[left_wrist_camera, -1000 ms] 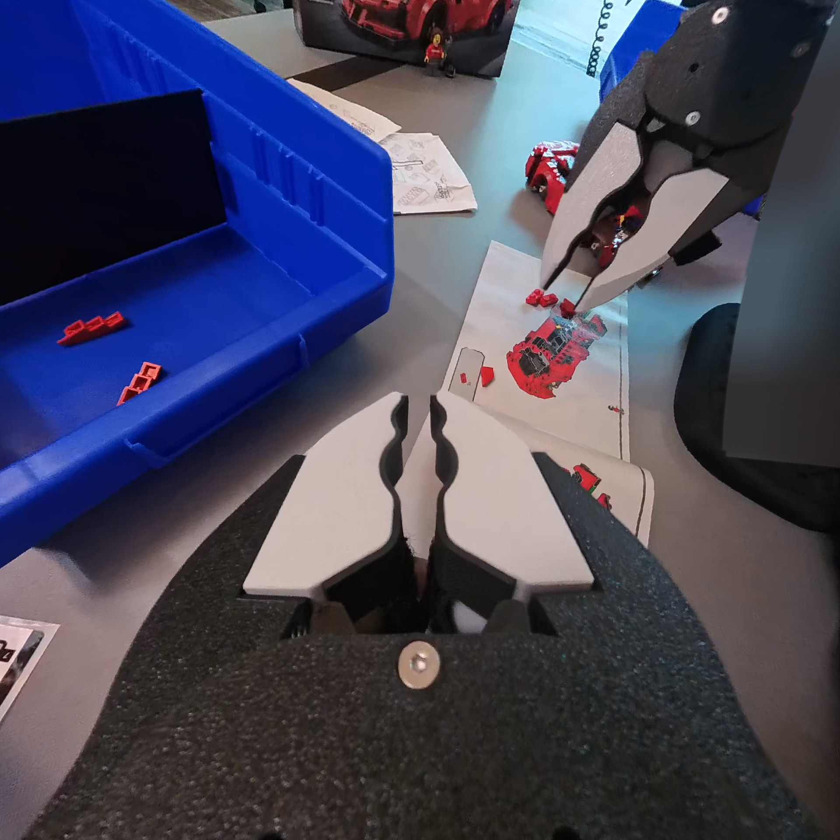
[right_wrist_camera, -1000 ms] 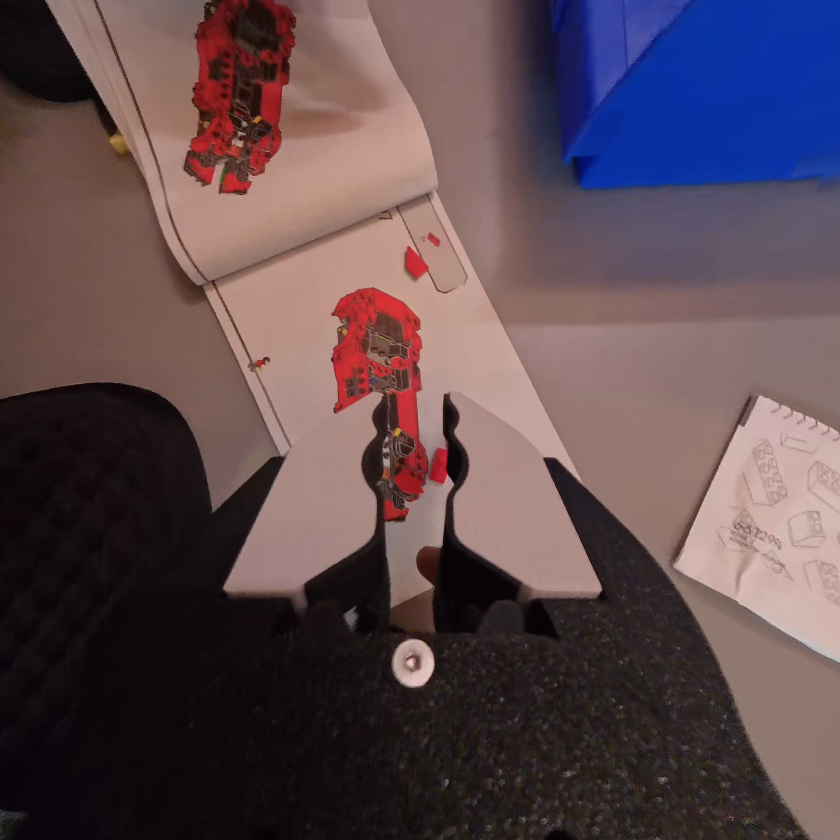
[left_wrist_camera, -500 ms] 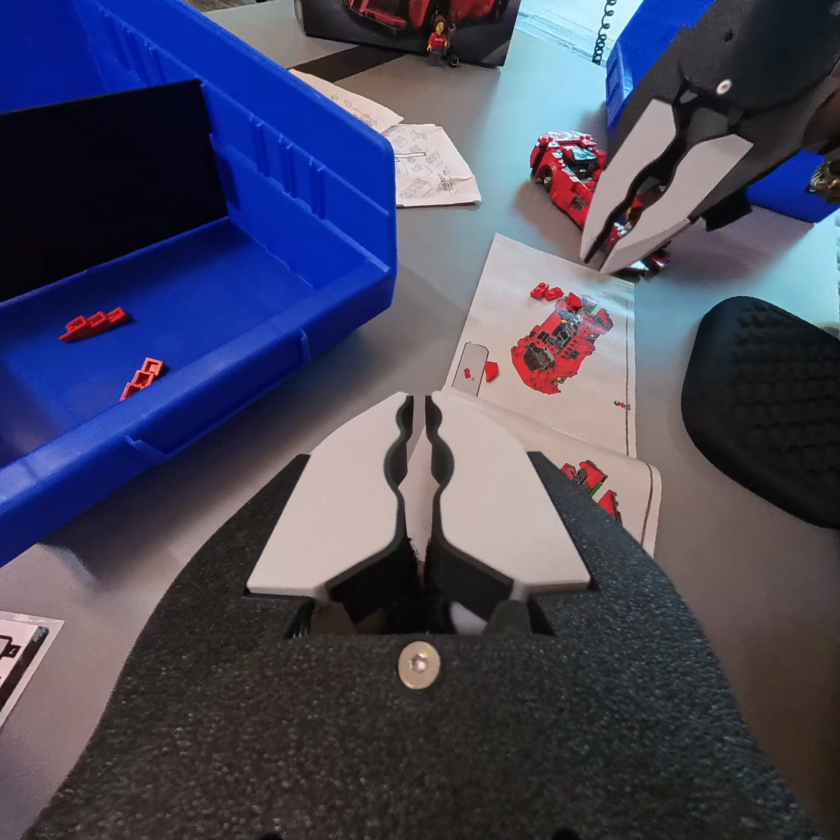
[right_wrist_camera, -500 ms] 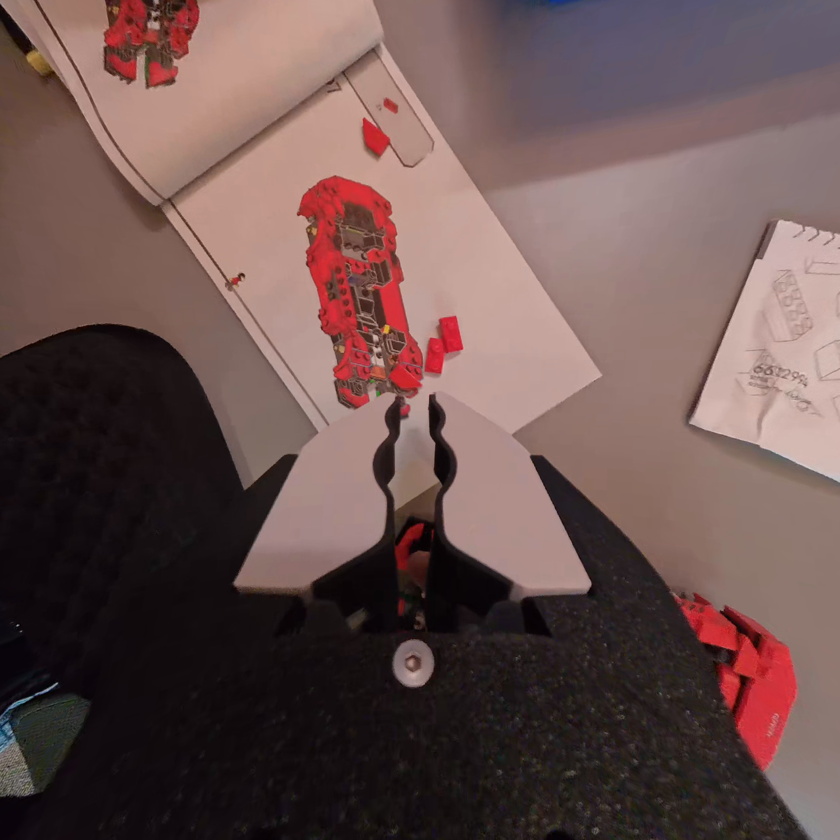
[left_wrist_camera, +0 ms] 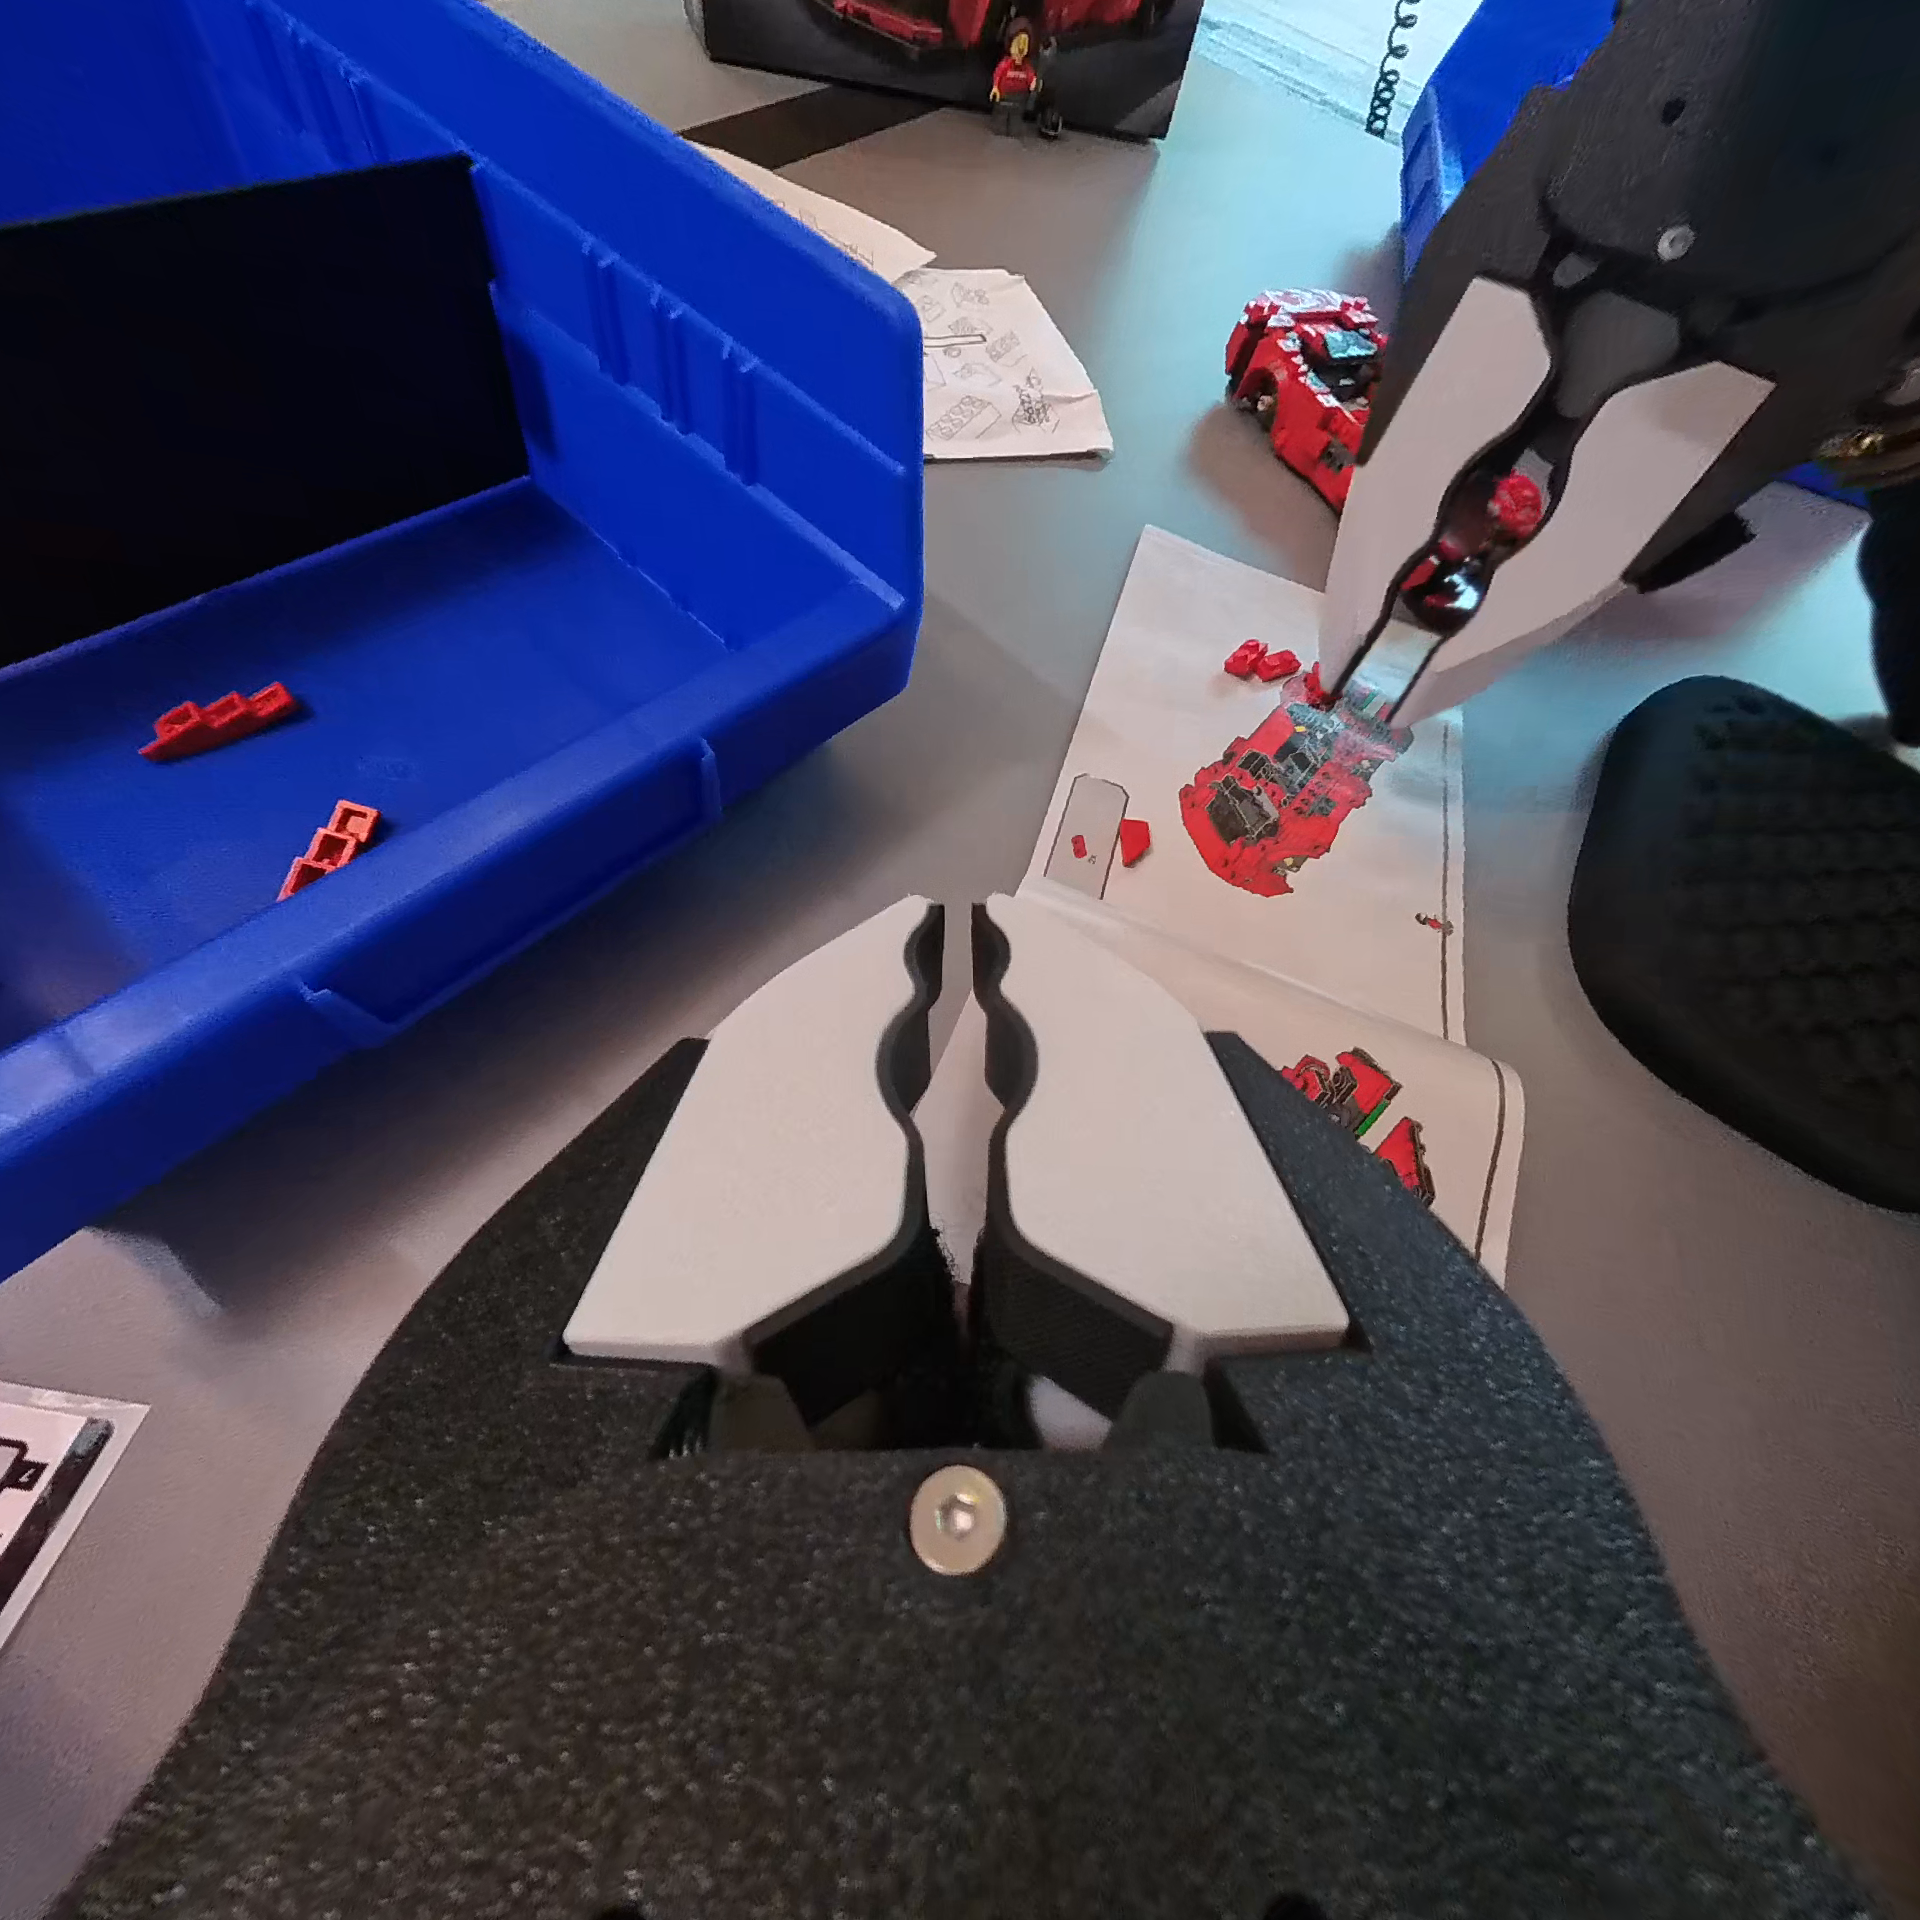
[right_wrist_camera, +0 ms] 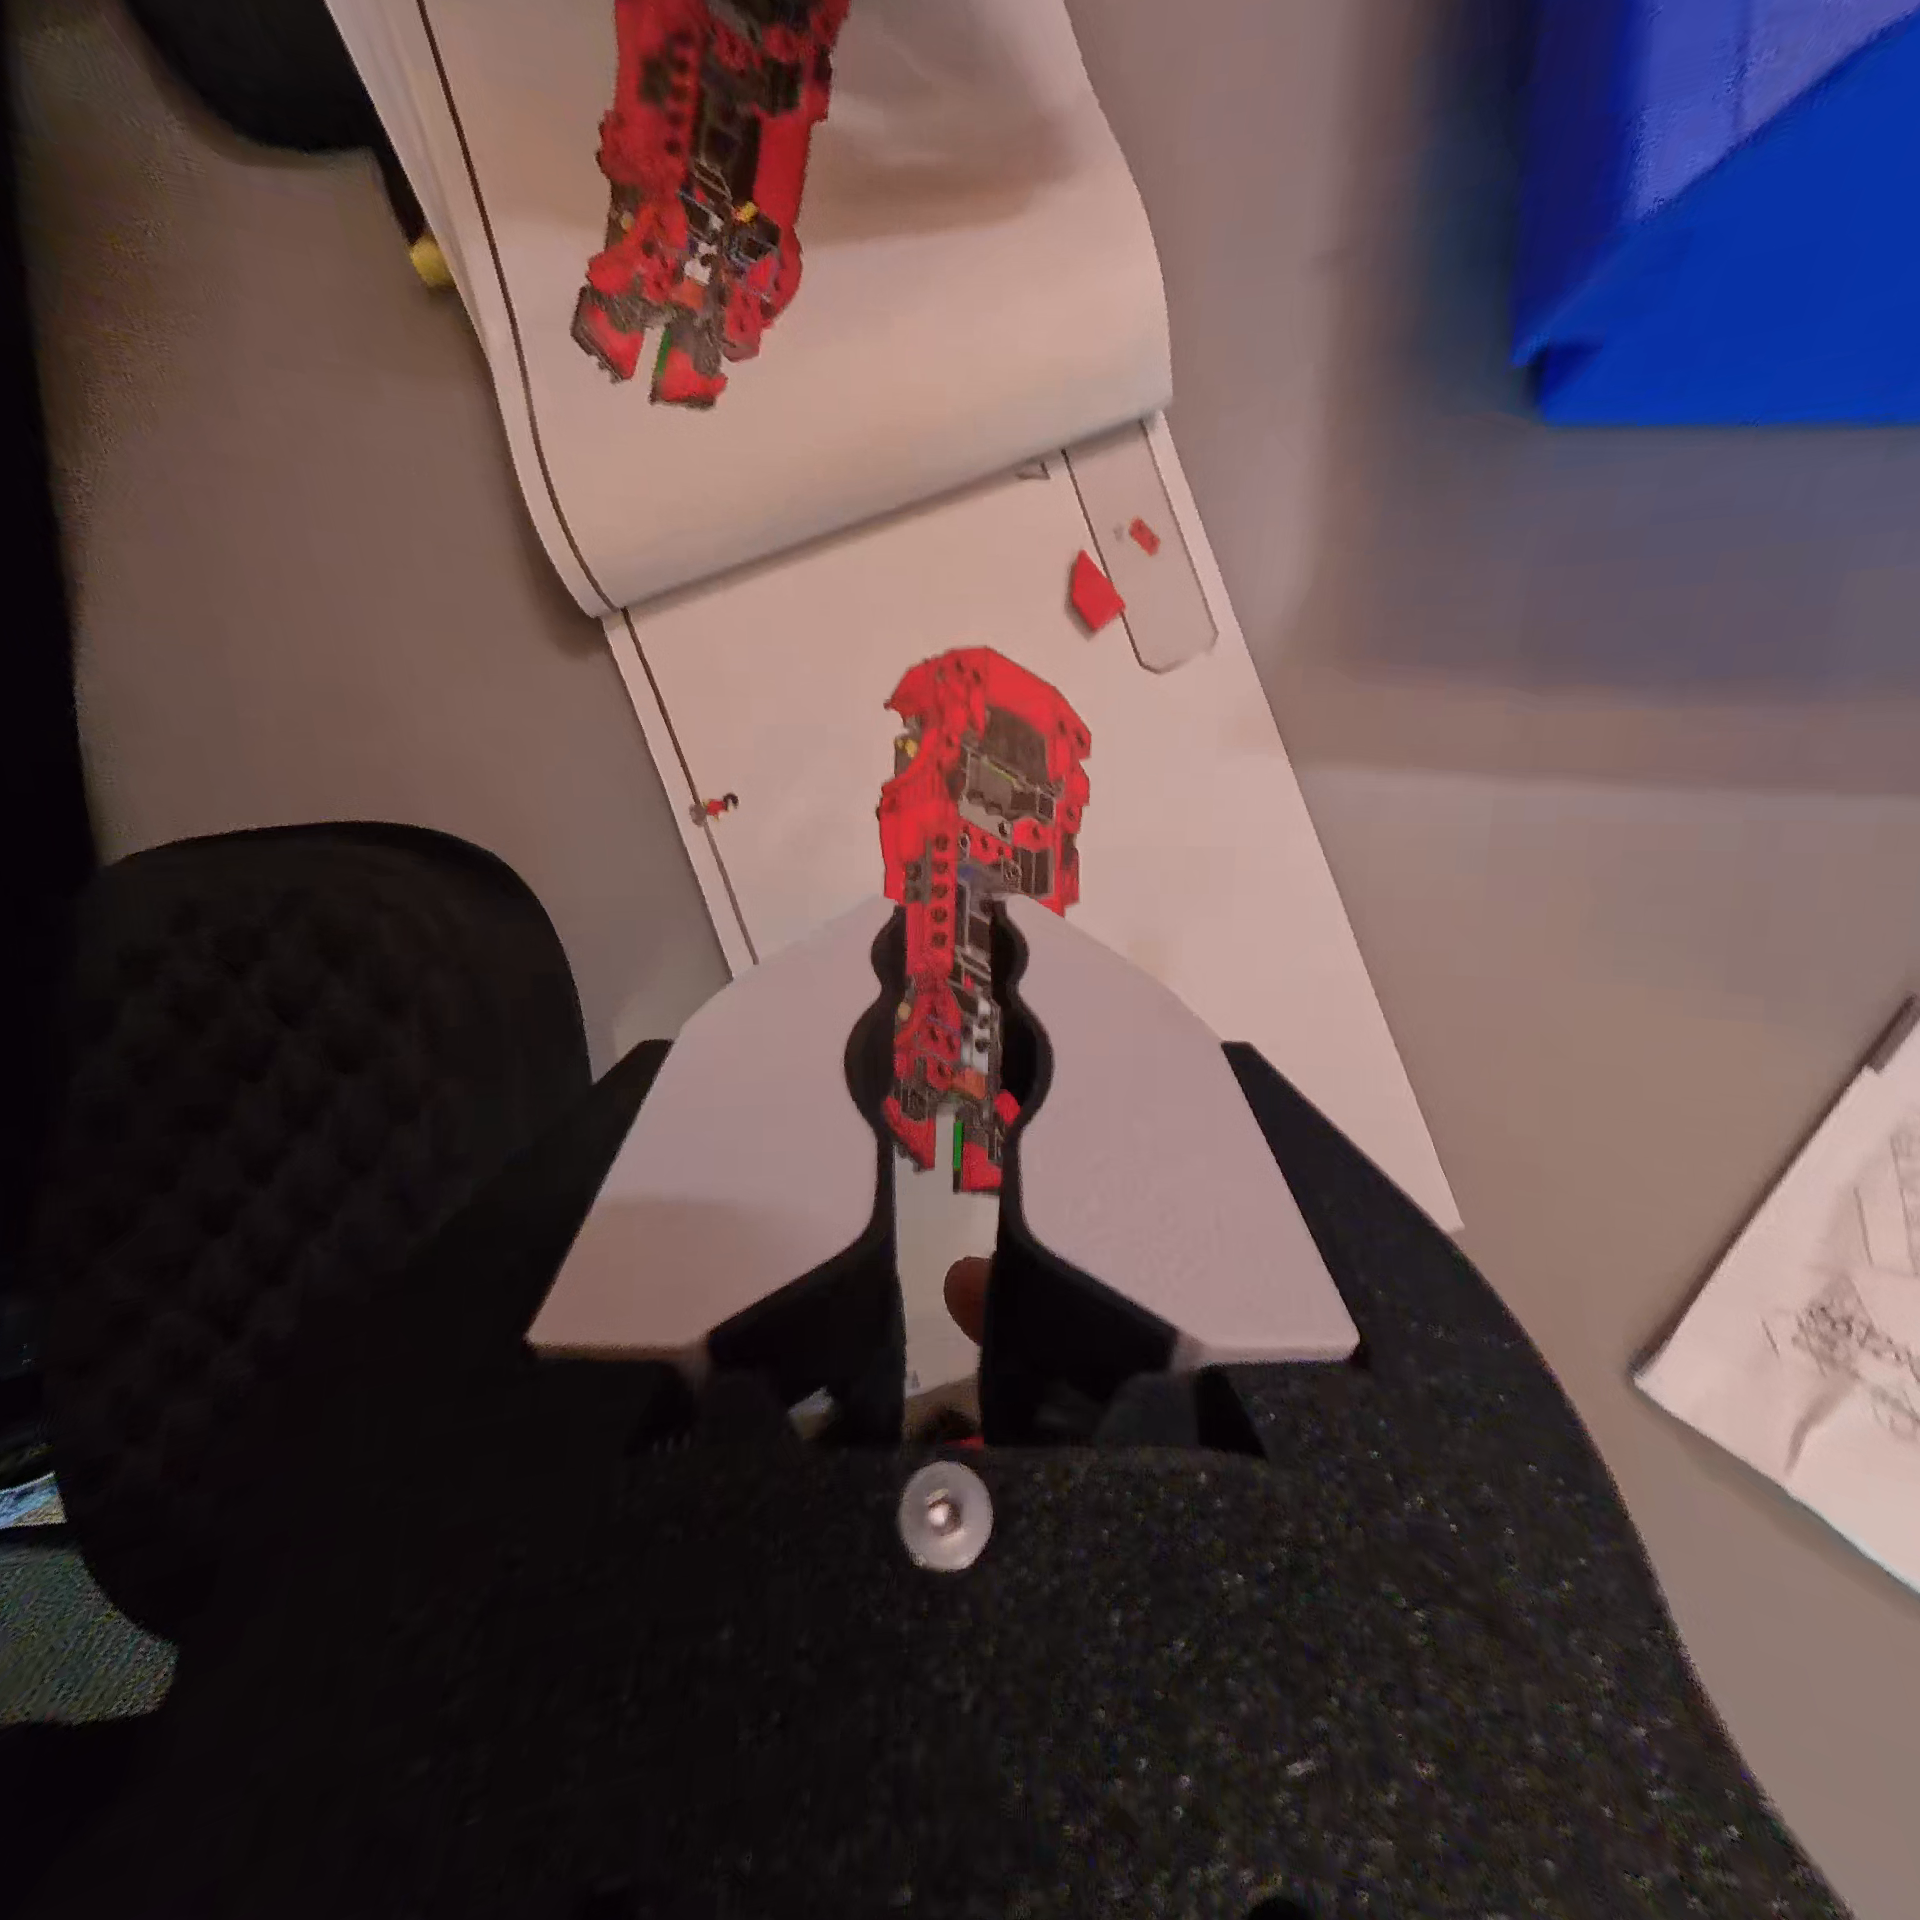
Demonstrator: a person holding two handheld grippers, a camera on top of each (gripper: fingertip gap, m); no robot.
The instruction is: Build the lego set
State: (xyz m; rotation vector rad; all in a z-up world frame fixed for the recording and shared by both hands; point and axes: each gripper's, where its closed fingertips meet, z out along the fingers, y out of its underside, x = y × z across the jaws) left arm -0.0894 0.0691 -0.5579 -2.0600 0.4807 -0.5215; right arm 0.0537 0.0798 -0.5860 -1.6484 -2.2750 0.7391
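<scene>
My left gripper (left_wrist_camera: 957, 914) is shut and empty, low over the near end of the open instruction booklet (left_wrist_camera: 1174, 644). My right gripper (left_wrist_camera: 1371, 698) points down at the booklet's printed red car; its jaws stand slightly apart with nothing between them (right_wrist_camera: 940, 920). Small loose red bricks (left_wrist_camera: 1259, 660) lie on the page just left of its tips; the right wrist view does not show them. The partly built red Lego car (left_wrist_camera: 1304, 384) sits on the grey table beyond the booklet. A blue bin (left_wrist_camera: 623, 416) on the left holds two red brick strips (left_wrist_camera: 218, 717) (left_wrist_camera: 332, 847).
A black textured pad (left_wrist_camera: 1766, 935) lies right of the booklet and shows in the right wrist view (right_wrist_camera: 312, 1091). Loose paper sheets (left_wrist_camera: 997, 364) lie behind the bin. The set's box (left_wrist_camera: 935, 42) with a minifigure (left_wrist_camera: 1013, 88) and a second blue bin (left_wrist_camera: 1475, 104) stand at the back. To the partly built red Lego car (left_wrist_camera: 1304, 384): right tips about 15 cm, left tips about 30 cm.
My right gripper pulled back and up from the page, then came down again over the printed car, its jaws a little wider than half a second ago. My left gripper closed slightly and stayed in place.
</scene>
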